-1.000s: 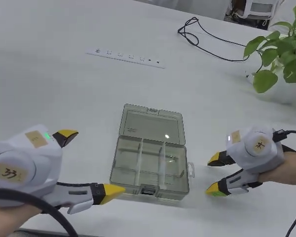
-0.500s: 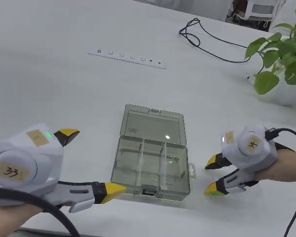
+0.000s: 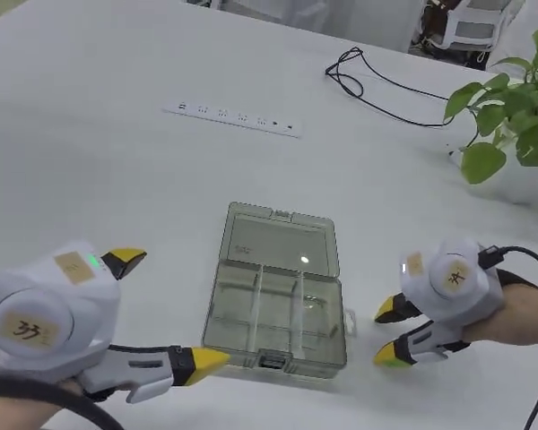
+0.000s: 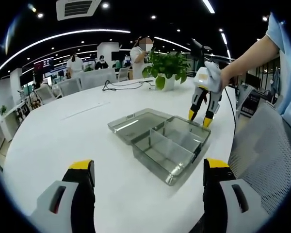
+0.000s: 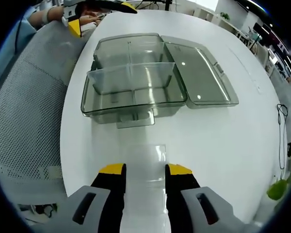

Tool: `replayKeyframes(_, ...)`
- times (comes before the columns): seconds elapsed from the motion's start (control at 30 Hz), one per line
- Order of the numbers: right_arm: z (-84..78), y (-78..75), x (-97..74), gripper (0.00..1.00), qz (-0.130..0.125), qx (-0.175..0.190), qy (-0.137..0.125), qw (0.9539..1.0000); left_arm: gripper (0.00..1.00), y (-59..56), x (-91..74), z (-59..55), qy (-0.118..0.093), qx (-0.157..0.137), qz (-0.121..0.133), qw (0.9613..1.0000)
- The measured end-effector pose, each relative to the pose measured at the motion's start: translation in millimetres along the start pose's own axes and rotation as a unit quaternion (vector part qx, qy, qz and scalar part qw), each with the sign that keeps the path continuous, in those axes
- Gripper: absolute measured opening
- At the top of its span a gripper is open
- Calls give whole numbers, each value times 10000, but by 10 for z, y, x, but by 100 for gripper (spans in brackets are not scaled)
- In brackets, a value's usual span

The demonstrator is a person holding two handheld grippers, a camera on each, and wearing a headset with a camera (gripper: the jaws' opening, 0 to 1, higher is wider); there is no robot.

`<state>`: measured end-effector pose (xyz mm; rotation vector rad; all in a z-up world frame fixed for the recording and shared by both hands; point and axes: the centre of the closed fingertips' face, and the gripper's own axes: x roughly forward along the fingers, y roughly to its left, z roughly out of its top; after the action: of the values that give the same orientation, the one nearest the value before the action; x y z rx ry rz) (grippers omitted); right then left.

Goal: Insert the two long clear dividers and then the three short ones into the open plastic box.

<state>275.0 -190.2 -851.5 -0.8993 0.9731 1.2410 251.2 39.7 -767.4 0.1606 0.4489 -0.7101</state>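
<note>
The clear plastic box [image 3: 273, 309] lies open near the table's front edge, its lid [image 3: 282, 242] folded flat behind it. Clear dividers stand inside it, splitting it into compartments [image 5: 131, 85]. My left gripper [image 3: 166, 310] hovers left of the box, open wide with nothing between its jaws [image 4: 148, 167]. My right gripper [image 3: 386, 332] is just right of the box, pointing at it. In the right gripper view a short clear divider [image 5: 148, 162] sits between the jaws and sticks out past the tips, and my right gripper [image 5: 144, 170] looks shut on its edges.
A white power strip [image 3: 233, 119] lies farther back on the white table [image 3: 99, 161]. A black cable [image 3: 377, 81] and a potted plant [image 3: 511, 98] sit at the back right. A mesh chair [image 4: 262, 160] stands by the table's near edge. People stand in the distance.
My right gripper has drifted a little left, closer to the box's right side. The head camera has shifted slightly. The left gripper stays open in about the same place.
</note>
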Motion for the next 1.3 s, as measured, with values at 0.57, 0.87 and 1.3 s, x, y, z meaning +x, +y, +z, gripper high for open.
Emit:
replayKeyframes(0.57, 64, -86, -184, 32, -468, 40, -289, 9985, 91, -8, -5, 21, -34, -608, -84, 9981)
replayKeyframes(0.87, 372, -136, -460, 32, -928, -189, -706, 9930, 86, -39, 91, 359, -449, -1383, -271, 9890)
replayKeyframes(1.3, 955, -70, -743, 32, -1458, -758, -1075, 9805, 75, -372, 387, 635, -316, -2038, -1109, 9722)
